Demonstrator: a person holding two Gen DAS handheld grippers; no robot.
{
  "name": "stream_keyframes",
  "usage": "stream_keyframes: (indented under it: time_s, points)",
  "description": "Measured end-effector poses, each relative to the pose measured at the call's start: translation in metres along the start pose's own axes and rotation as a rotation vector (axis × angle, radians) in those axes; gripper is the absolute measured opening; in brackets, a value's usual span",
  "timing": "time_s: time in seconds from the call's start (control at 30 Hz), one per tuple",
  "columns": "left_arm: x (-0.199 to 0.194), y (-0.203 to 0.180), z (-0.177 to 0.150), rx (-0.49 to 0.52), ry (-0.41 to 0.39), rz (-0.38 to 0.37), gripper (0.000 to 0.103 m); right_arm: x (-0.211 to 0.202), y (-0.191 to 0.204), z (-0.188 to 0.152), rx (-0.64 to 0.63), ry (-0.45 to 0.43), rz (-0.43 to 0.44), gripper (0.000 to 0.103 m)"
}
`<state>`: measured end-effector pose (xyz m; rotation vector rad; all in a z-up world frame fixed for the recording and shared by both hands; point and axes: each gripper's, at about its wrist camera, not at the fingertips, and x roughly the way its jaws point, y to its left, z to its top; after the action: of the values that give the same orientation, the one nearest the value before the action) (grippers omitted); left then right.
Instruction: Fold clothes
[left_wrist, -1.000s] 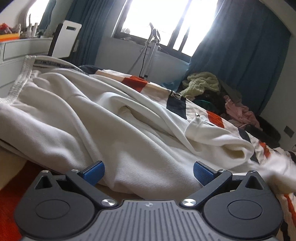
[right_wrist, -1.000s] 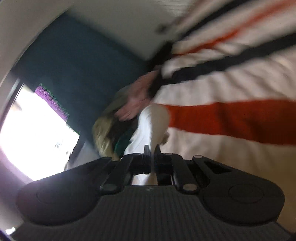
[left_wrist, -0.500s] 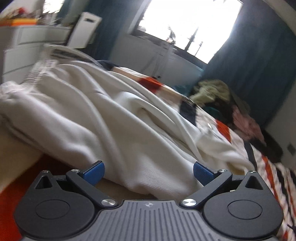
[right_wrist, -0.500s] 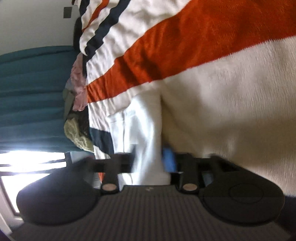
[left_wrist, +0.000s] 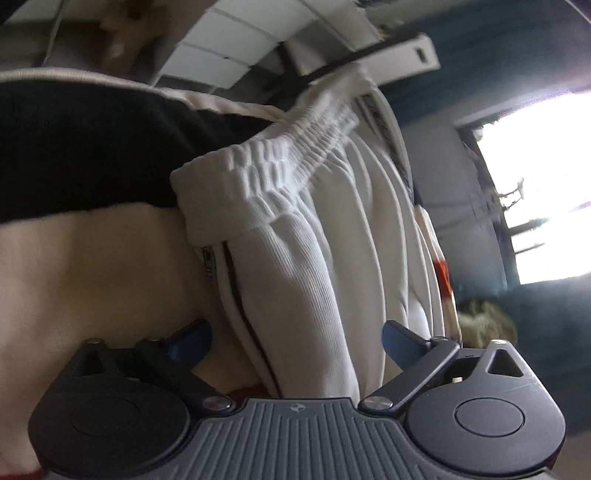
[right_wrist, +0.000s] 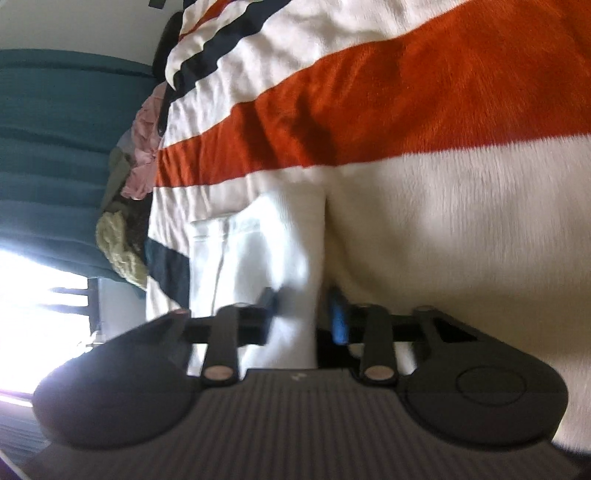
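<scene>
A: Where are the tongs at?
B: Left gripper (left_wrist: 295, 341) spread wide around the white pants (left_wrist: 314, 258); right gripper (right_wrist: 306, 314) parted, pant leg (right_wrist: 266, 251) between its fingers, all lying on the striped blanket (right_wrist: 406, 92).

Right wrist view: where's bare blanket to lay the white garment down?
Bare: the cream band of the striped blanket, right of the white garment and below the orange stripe. Crowded: the clothes pile by the curtain.
</scene>
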<state>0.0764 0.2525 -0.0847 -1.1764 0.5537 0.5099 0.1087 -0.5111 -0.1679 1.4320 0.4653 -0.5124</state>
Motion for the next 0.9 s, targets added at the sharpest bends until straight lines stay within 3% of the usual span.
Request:
stream_keyframes:
  time_s: [0.03,0.1,0.17,0.27,0.4,0.53,0.67,0.8,0.9]
  points:
    - [0.001,-0.004,0.002,0.033,-0.016,0.033,0.071,0.002,-0.001,0.001,-0.009,-0.009,-0.004,0.022]
    - [0.003,-0.011,0.009,0.083,-0.036,0.074,0.060,0.003,0.001,0.003,-0.041,-0.033,0.008,0.011]
    - [0.002,-0.009,0.021,0.084,-0.033,0.070,0.028,0.001,0.004,0.005,-0.072,-0.046,0.020,0.007]
    - [-0.011,-0.009,0.045,0.093,-0.041,0.042,0.015,-0.009,0.010,0.005,-0.109,-0.087,0.048,0.006]
    - [-0.054,-0.012,0.084,0.128,-0.104,-0.024,0.011,-0.029,0.020,0.004,-0.158,-0.159,0.065,0.005]
    - [-0.089,-0.011,0.113,0.152,-0.075,-0.061,0.011,-0.051,0.024,0.002,-0.179,-0.240,0.051,0.005]
    - [-0.094,0.000,0.114,0.234,-0.053,0.014,0.011,-0.062,0.019,0.001,-0.179,-0.272,-0.030,0.005]
    - [-0.076,0.017,0.106,0.352,0.005,0.106,0.013,-0.050,0.008,-0.002,-0.176,-0.203,-0.157,0.006]
    - [-0.072,0.017,0.091,0.460,-0.014,0.135,0.021,-0.042,-0.006,-0.001,-0.118,-0.152,-0.196,0.009]
